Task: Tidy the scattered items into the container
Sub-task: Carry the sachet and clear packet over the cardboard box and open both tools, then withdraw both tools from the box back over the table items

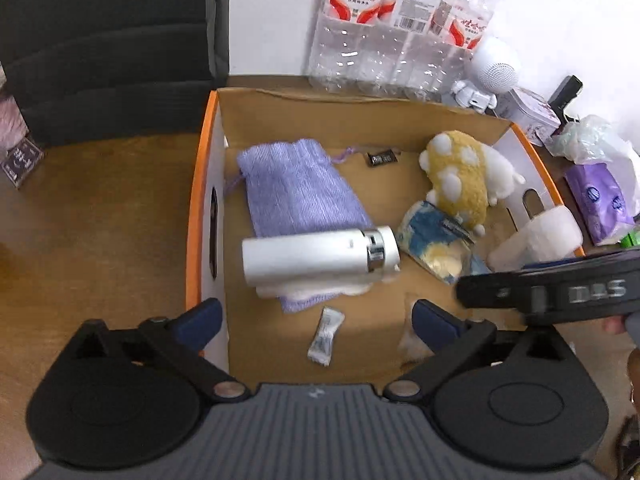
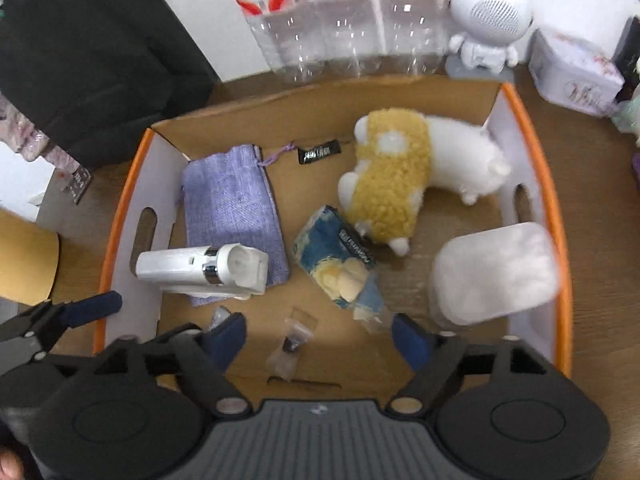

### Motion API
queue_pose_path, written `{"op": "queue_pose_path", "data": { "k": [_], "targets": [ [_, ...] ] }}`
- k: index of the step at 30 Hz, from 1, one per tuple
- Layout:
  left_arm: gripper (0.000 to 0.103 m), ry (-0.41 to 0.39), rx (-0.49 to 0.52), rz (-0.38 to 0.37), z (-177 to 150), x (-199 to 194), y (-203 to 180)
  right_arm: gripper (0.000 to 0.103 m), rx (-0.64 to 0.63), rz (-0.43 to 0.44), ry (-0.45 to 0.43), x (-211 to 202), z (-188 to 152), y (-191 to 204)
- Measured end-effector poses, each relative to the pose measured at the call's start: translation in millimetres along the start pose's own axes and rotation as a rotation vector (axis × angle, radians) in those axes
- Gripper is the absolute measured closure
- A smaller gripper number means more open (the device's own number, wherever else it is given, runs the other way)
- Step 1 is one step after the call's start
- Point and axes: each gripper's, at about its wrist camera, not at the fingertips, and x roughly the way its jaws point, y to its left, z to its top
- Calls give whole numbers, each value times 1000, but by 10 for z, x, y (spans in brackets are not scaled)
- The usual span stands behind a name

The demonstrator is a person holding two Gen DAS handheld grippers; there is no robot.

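Note:
An orange-rimmed cardboard box [image 1: 198,208] holds a purple knitted pouch [image 1: 296,192], a white flask [image 1: 320,256] lying on it, a yellow-and-white plush toy [image 1: 460,178], a blue snack packet [image 1: 436,240], a small white sachet [image 1: 326,336] and a frosted white tub [image 1: 536,236]. My left gripper [image 1: 318,320] hangs open over the box's near left part, nothing between its fingers. My right gripper [image 2: 320,338] is open above the near edge of the box [image 2: 556,216], over a small clear bag [image 2: 290,344]. The tub [image 2: 496,272] looks blurred at the right wall.
A pack of water bottles [image 1: 400,40] and a white robot-shaped speaker [image 1: 496,64] stand behind the box. A tin [image 2: 572,76], a purple tissue pack [image 1: 600,200] and plastic bags crowd the right side. A black chair [image 1: 100,40] is at the back left.

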Motion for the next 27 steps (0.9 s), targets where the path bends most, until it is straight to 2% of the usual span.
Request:
{"op": "queue_pose_path", "data": {
  "k": [3,6,11,15,18,24,27],
  "targets": [
    [0,-5,-11,18,-32,-175,-22,15,-19,-15,-27,-218,-37,-70],
    [0,-26,-36,84,-38,-323,-79,13,-7,-47,-37,-357,-110,-164],
    [0,-45,-46,97,-167,-530,-183,13,-18,-43,-69,-543,-358,-191],
    [0,-109,-41,138,-333,-745,-293,13,-60,-46,-113,-682,-561,-102],
    [0,-217,-40,170,-559,-965,-352,11,-98,-48,-214,-862,-794,-12],
    [0,-344,-6,204,-1206,-1175,-516,9,-223,-67,-426,-1147,-1447,159],
    [0,-434,20,243,-1628,-1239,-636,5,-284,-14,-546,-1194,-1809,156]
  ]
}}
